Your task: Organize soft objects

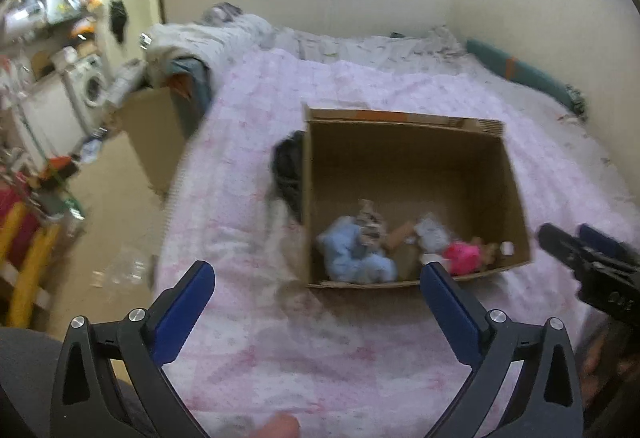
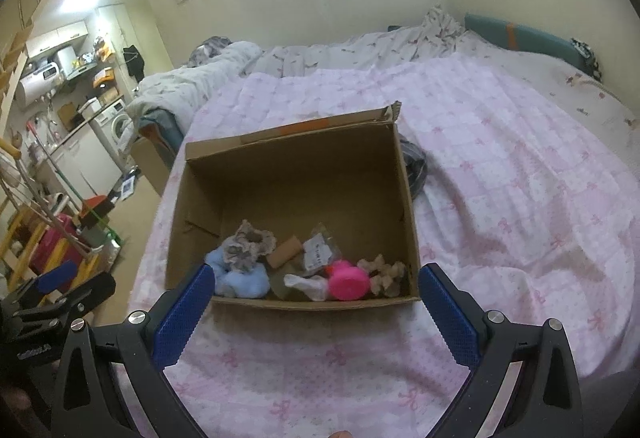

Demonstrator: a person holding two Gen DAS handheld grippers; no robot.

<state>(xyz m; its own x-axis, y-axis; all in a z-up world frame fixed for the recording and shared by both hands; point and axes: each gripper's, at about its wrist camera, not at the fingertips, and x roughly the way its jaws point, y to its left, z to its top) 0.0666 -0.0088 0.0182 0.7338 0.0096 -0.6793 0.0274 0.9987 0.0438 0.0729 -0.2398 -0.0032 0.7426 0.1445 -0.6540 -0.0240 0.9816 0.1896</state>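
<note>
An open cardboard box [image 1: 404, 126] [image 2: 292, 136] sits on a pink patterned bedspread [image 1: 280, 350] [image 2: 520, 178]. Inside it near the front lie a light blue plush [image 1: 352, 258] [image 2: 240, 278], a beige patterned soft toy [image 2: 248, 242], a pink toy [image 1: 464, 256] [image 2: 348, 280], a tan roll [image 2: 284, 250] and a small beige plush [image 2: 384, 272]. My left gripper [image 1: 316, 278] is open and empty, above the bedspread in front of the box. My right gripper [image 2: 316, 282] is open and empty, at the box's front edge. It shows in the left wrist view [image 1: 576, 238].
A dark cloth [image 1: 288, 166] [image 2: 414, 166] lies against the box's far side. Rumpled grey bedding [image 1: 240, 38] [image 2: 280, 58] and a teal bolster [image 2: 524, 38] lie at the back. A second cardboard box [image 1: 152, 130], a washing machine [image 1: 90, 86] and clutter stand on the floor at left.
</note>
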